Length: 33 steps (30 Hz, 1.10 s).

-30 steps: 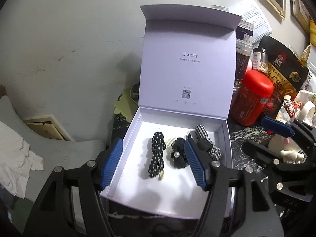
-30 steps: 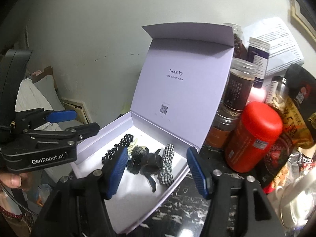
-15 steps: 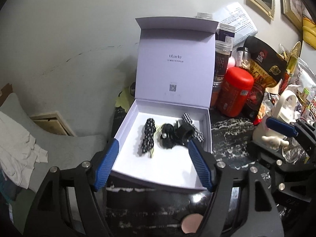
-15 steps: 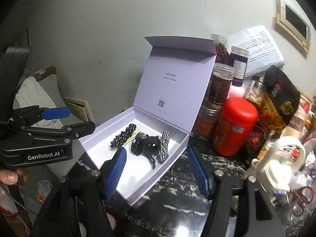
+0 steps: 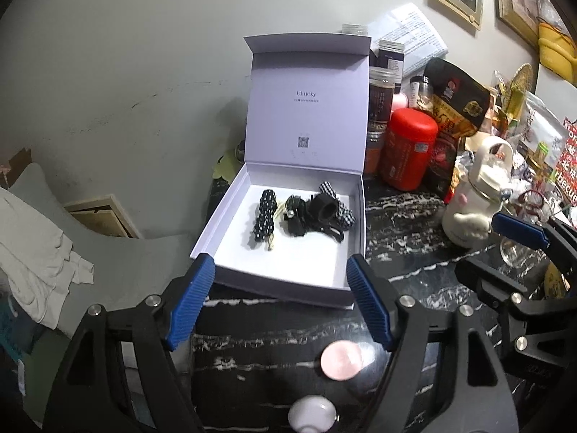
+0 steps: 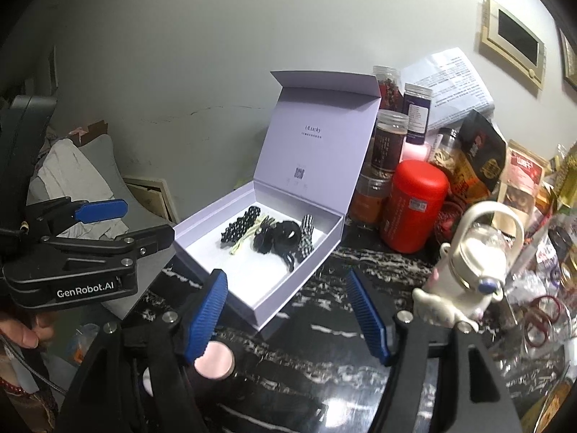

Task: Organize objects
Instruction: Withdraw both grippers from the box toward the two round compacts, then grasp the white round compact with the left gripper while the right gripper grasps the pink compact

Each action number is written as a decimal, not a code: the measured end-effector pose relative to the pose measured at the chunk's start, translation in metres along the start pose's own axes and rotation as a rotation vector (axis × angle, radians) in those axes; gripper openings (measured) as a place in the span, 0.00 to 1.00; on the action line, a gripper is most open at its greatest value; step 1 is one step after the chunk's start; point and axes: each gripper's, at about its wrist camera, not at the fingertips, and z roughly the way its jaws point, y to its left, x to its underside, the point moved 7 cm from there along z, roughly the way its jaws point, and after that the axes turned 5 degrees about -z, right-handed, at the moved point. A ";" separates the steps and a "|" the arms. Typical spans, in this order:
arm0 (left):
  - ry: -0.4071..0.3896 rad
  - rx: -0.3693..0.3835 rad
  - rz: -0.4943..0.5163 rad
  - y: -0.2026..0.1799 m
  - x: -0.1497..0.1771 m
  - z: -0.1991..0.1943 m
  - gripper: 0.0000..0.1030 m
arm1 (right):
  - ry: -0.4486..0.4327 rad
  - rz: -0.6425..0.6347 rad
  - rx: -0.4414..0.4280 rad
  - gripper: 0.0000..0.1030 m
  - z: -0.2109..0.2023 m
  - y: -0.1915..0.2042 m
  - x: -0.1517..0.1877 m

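Since the earlier frames both grippers had drawn back from the open lavender box [image 5: 230, 213], which now sat smaller and farther off on the dark marbled tabletop [image 5: 404, 223], the hair accessories [image 5: 301, 213] lying in a row inside it. The left gripper [image 5: 279, 299] faced the box's near wall squarely and the right gripper [image 6: 286, 310] its near corner. Both pointed down at a slant, their jaws empty and opening wider.
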 end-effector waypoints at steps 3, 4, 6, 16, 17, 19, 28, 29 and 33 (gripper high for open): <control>0.016 0.012 -0.006 -0.001 0.011 -0.004 0.75 | 0.010 0.011 0.001 0.69 -0.005 0.003 0.010; 0.020 0.016 -0.007 -0.002 0.015 -0.005 0.75 | 0.013 0.017 0.004 0.69 -0.007 0.003 0.013; 0.025 0.022 -0.008 -0.003 0.024 -0.007 0.75 | 0.013 0.024 0.001 0.69 -0.011 0.004 0.019; 0.034 0.027 -0.005 -0.011 0.056 -0.020 0.75 | 0.036 0.018 -0.009 0.69 -0.022 0.013 0.047; 0.023 0.023 -0.013 -0.010 0.059 -0.023 0.75 | 0.037 0.018 -0.010 0.69 -0.023 0.014 0.050; 0.023 0.025 -0.014 -0.011 0.066 -0.027 0.75 | 0.036 0.024 -0.015 0.69 -0.026 0.014 0.054; 0.031 0.031 -0.053 -0.010 0.092 -0.035 0.76 | 0.060 0.027 -0.039 0.69 -0.029 0.025 0.082; 0.036 0.033 -0.053 -0.010 0.096 -0.035 0.76 | 0.064 0.028 -0.039 0.69 -0.028 0.025 0.084; 0.075 0.056 -0.034 -0.012 0.112 -0.032 0.76 | 0.067 0.028 -0.052 0.69 -0.027 0.030 0.093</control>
